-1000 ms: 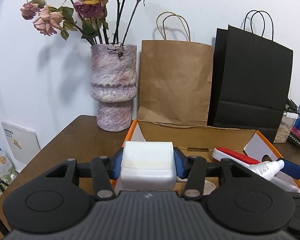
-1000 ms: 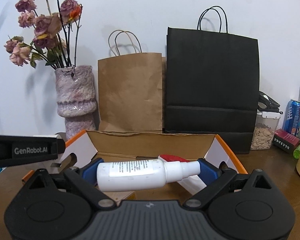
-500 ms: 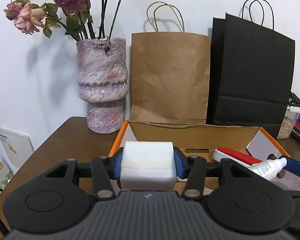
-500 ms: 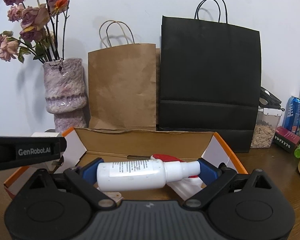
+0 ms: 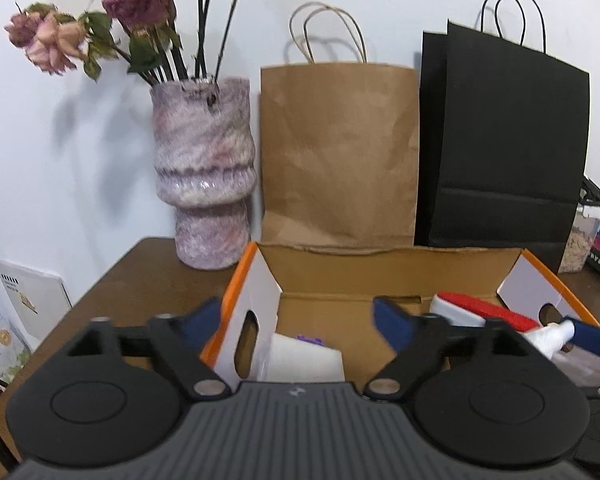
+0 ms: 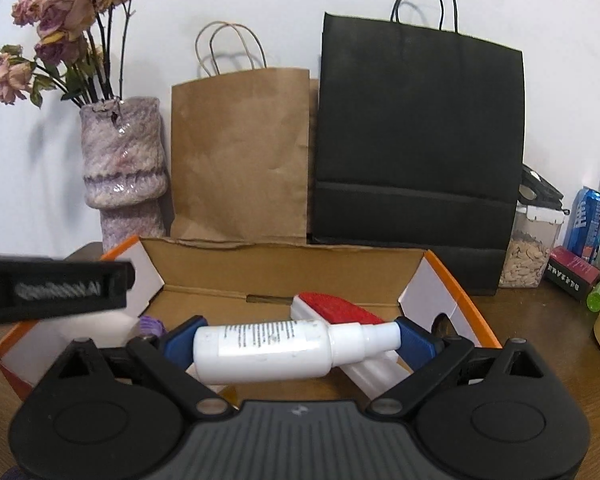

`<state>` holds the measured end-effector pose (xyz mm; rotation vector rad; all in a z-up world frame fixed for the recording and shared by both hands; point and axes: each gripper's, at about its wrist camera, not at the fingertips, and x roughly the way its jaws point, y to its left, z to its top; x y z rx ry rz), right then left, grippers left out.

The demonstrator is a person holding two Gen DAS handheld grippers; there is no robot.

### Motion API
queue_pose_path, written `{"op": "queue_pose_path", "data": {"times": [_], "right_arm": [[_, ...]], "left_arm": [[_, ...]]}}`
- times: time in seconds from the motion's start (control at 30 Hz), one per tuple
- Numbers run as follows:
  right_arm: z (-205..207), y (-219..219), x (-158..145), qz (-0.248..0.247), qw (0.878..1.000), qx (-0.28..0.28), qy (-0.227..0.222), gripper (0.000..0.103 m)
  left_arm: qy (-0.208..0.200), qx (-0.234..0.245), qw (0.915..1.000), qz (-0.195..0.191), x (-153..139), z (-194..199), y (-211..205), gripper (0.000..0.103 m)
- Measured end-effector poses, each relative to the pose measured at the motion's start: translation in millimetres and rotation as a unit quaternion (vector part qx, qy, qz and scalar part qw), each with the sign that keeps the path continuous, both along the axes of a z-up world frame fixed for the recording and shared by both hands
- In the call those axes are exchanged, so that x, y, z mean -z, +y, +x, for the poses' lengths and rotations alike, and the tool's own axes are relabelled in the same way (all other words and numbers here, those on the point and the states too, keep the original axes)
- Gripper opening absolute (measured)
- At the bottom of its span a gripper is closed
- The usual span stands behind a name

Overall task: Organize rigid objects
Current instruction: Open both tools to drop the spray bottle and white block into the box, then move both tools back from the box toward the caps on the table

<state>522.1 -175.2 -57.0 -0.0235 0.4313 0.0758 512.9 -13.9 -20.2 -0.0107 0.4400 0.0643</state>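
An open orange cardboard box [image 5: 236, 288] stands on the wooden table. My left gripper [image 5: 296, 320] is open above its left end, one finger outside the wall. The white block [image 5: 306, 362] lies in the box below it, with a purple thing [image 5: 309, 338] behind. A red and white brush [image 5: 480, 308] lies in the right part of the box. My right gripper [image 6: 296, 340] is shut on a white spray bottle [image 6: 268, 346], held sideways above the box [image 6: 452, 280]; the brush [image 6: 336, 306] lies behind it. The bottle's tip [image 5: 554, 334] shows in the left wrist view.
A mottled purple vase [image 5: 204, 176] with dried roses, a brown paper bag [image 5: 336, 152] and a black paper bag [image 5: 504, 144] stand against the wall behind the box. A seed jar [image 6: 528, 252], cans and a small box [image 6: 572, 272] sit at right.
My left gripper has opened and let go of the white block, which now lies in the box. Both grippers moved forward over the box. The right gripper still holds the bottle.
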Motion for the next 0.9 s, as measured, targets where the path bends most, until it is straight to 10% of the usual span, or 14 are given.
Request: {"op": "queue_pose_path", "data": {"times": [0.9], "right_arm": [[-8.2,-1.7,-1.9,0.007,1.000,0.004,-0.008,0.103]], "left_arm": [[-0.005,-0.007,0.9999,-0.014,-5.5,-9.6,4.8,0.103]]}}
